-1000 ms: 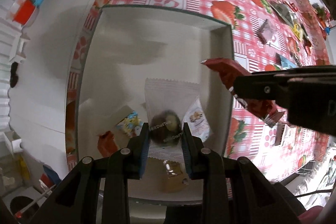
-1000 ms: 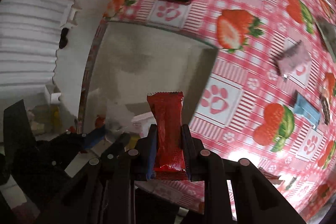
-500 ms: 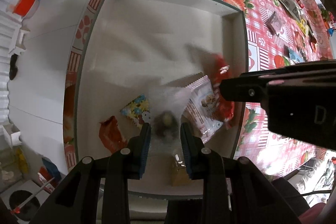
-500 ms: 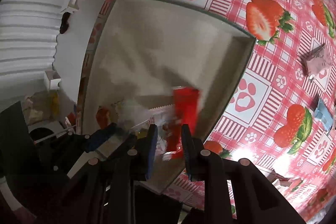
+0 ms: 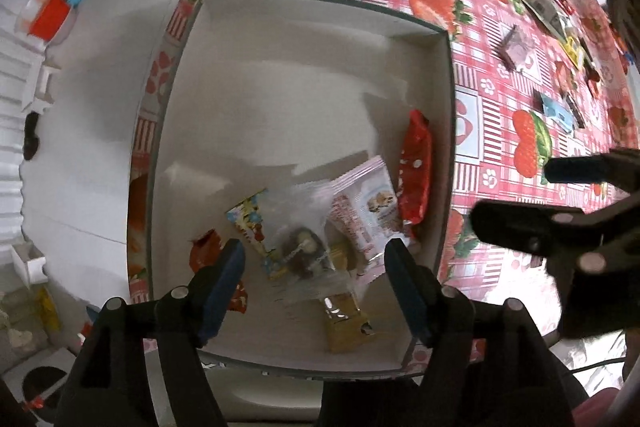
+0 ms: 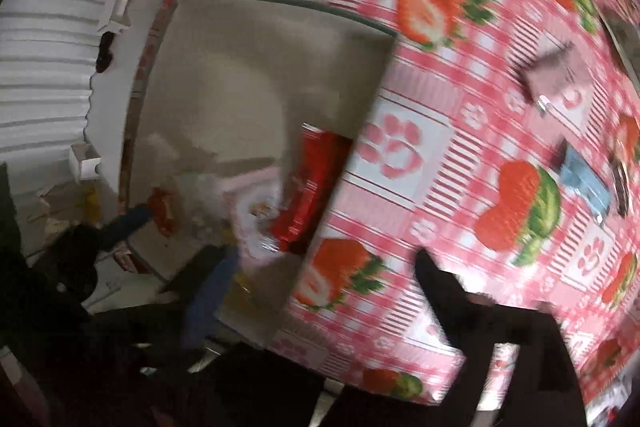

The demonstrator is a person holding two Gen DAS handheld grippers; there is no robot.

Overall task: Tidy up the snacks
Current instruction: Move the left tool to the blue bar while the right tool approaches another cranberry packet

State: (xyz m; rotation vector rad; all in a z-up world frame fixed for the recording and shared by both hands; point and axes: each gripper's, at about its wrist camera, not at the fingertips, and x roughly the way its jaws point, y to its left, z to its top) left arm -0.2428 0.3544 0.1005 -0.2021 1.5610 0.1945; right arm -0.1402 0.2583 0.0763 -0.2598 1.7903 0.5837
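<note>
Both grippers have just been opening and I'm looking at two fresh drops. The left gripper is hanging with its jaws spread wide and nothing between them; the clear packet it was pinching a second ago is now lying loose in the box right under its fingertips, on top of the other snacks. The right gripper is gaping wide too, and its red bar is now sitting against the box wall, just ahead of the jaws. The right view is smearing badly, so the pile is mush there.
</note>
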